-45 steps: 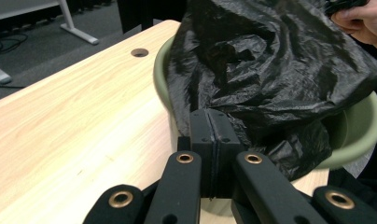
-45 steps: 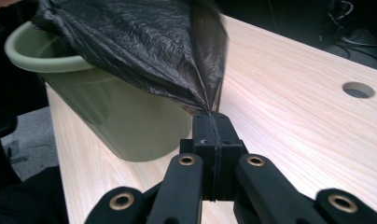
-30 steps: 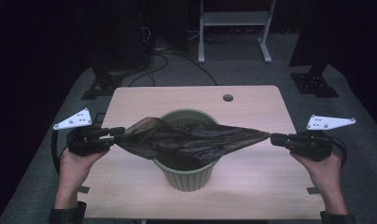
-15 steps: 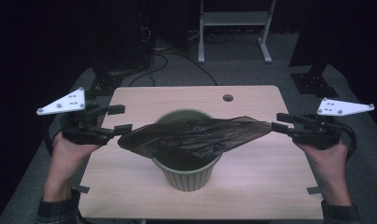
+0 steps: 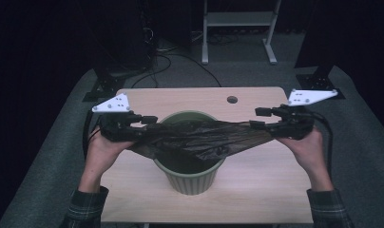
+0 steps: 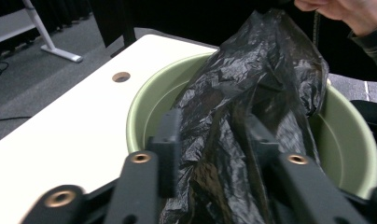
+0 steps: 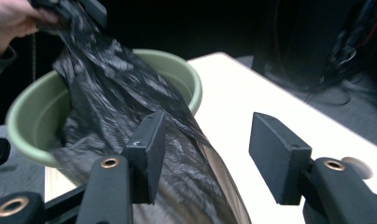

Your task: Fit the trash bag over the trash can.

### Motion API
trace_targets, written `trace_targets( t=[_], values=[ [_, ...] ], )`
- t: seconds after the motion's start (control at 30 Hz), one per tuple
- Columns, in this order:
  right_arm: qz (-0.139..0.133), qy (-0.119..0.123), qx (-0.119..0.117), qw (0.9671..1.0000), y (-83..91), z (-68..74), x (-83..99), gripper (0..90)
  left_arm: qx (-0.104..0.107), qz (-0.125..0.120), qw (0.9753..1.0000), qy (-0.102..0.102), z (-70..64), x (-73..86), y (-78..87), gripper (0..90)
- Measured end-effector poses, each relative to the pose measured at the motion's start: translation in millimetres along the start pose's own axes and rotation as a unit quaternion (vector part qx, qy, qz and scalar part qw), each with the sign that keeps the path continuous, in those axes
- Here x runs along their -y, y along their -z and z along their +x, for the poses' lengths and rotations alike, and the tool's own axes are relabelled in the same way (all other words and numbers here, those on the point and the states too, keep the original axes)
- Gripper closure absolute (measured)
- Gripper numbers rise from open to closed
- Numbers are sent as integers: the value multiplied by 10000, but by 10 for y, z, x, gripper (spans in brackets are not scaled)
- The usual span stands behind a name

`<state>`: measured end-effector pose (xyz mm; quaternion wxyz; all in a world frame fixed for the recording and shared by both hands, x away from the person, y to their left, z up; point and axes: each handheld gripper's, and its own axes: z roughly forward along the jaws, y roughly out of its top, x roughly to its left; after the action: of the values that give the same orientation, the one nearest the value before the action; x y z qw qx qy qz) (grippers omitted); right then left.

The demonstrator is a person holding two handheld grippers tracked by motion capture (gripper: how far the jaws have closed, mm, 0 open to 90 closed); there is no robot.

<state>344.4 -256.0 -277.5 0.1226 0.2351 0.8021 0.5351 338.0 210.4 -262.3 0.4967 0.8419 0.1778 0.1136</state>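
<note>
**A:** Item one, the black bag [image 5: 204, 137]. Location?

**B:** Stretched flat above the mouth of the green bin [image 5: 190, 179], end to end between the two tools. Its middle sags onto the rim and a fold dips inside. The bin stands upright at the middle of the bench [image 5: 266, 190].

**A:** Item two, the left tool [image 5: 149, 124]. State?

**B:** Level with the bin's left rim. In the left gripper view its jaws stand apart, with crumpled film bunched in the gap. Whether they press on the film cannot be told.

**A:** Item three, the right tool [image 5: 259, 118].

**B:** Level with the right rim. Its jaws are spread wide. In the right gripper view the film runs along the inner face of one jaw and passes low through the gap, and the other jaw is clear of it. Nothing is pinched there.

**A:** Progress, taking the job as lining the bin?

**B:** Early. Done: the bag is brought over the opening and pulled out lengthwise. Outstanding: the bag's mouth is not opened, its body is not pushed down into the bin, and no edge is folded over the rim. The bin's inner wall is bare on both sides.
</note>
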Motion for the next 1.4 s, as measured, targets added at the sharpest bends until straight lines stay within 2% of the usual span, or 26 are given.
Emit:
trace_targets(
  t=[0.1,0.17,0.23,0.3,0.4,0.5,0.7,0.83,0.97,1.0,1.03,1.17,1.27,1.37,1.4],
  values=[
    [182,-49,-125,9997,-182,-81,19,538,37,1,10000,36,26,21,5,756],
    [242,-75,-259,9993,-271,-127,36,692,50,-9,10000,68,45,32,11,808],
    [205,-96,-273,9994,-310,-144,45,816,70,-24,9999,95,66,39,17,856],
    [181,-96,-278,9994,-340,-168,46,897,68,-53,9999,135,97,45,23,899],
    [119,-143,-312,9993,-355,-190,44,897,65,-99,9997,198,137,51,28,900],
    [12,-240,-202,9995,-389,-258,27,899,-92,-206,9993,299,253,58,34,900],
    [-18,-444,-29,9990,-592,-416,8,899,-436,-118,9977,507,509,112,-78,900],
    [101,-567,105,9983,-773,-523,38,899,-555,-63,9966,614,652,206,-180,900],
    [292,-611,212,9975,-936,-585,121,898,-597,22,9958,696,707,304,-262,900],
    [292,-611,212,9975,-936,-585,121,898,-598,66,9955,730,725,342,-287,900],
    [407,-662,229,9967,-1007,-605,186,899,-598,199,9947,807,758,420,-337,900],
    [658,-728,273,9948,-1134,-625,304,899,-643,553,9920,934,802,554,-448,900],
    [837,-732,299,9934,-1221,-625,388,899,-635,730,9902,1007,811,627,-498,899],
    [924,-782,264,9923,-1267,-623,448,897,-589,748,9897,1066,811,664,-508,899],
    [894,-766,264,9927,-1256,-621,447,866,-593,725,9899,1065,807,660,-496,899]
  ],
)
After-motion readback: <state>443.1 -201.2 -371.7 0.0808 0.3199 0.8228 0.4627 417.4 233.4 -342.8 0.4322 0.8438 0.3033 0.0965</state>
